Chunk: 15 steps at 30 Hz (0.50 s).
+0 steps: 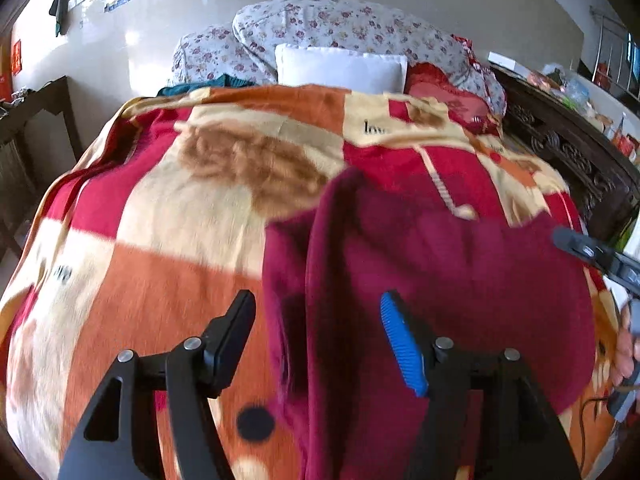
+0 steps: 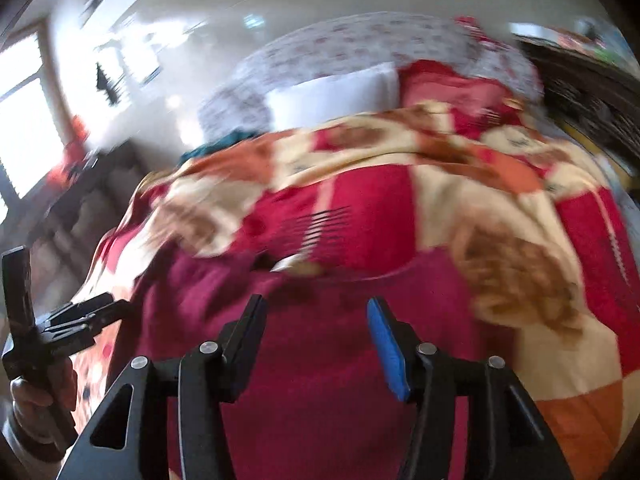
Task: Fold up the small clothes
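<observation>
On the bed, over a patchwork blanket [image 1: 168, 216] of red, orange and cream, lies the maroon garment [image 1: 440, 280], spread flat with one long fold ridge running up its left part. No box or basket shows in either view; the bed alone carries the cloth.

My left hand-held gripper [image 1: 318, 340] hangs above the garment's left edge with its jaws apart and nothing between them, one pad over the blanket, the blue pad over the maroon cloth. My right hand-held gripper [image 2: 316, 344] hangs above the garment's middle, jaws apart too, gripping nothing. Each one shows at the rim of the other's view, held in my hand [image 2: 36, 392].

Past the garment's far edge the blanket runs bare up to a white pillow [image 1: 340, 68] and a flowered quilt [image 1: 344, 24]. To the left there is open blanket to the bed's edge. To the right the garment reaches close to a dark carved wooden frame [image 1: 568, 152].
</observation>
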{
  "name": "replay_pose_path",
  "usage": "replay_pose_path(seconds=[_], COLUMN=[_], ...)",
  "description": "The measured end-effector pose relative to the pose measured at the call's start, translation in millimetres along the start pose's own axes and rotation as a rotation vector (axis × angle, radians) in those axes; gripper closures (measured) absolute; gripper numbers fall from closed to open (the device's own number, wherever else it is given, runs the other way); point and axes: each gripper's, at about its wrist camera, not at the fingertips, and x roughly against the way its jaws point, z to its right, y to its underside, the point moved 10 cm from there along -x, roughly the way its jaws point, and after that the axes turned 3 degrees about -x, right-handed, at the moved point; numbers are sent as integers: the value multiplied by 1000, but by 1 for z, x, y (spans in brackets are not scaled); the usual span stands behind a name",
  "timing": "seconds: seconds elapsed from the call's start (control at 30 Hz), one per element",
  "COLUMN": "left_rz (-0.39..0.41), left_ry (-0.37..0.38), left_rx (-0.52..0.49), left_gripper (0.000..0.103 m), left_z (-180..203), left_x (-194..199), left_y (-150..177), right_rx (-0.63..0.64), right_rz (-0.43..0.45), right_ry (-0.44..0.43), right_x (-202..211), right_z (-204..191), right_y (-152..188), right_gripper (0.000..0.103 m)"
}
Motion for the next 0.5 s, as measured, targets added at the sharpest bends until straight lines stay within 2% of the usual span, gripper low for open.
replay_pose_path(seconds=[0.03,0.07,0.13,0.23,0.5], left_rz=[-6,-16,-37,-45,-18], left_ry=[-6,-9,-25,-37,-11], left_rx=[12,20,24,27,68], left_gripper=[38,38,38,38,27], left_z=[-1,-2,-5,-9,-18], left_x=[2,2,-2,-10,-24], left_y=[10,20,36,49,52], right_rx=[21,40,60,105,90], right_rz=[-20,-43,-73,-69,-82], right_ry=[-18,-30,-34,24,111], right_x=[-9,-21,-40,-65,-113], right_z=[-13,-27,-41,-50,-35], right_y=[6,12,20,23,6], right_gripper=[64,67,67,68,69])
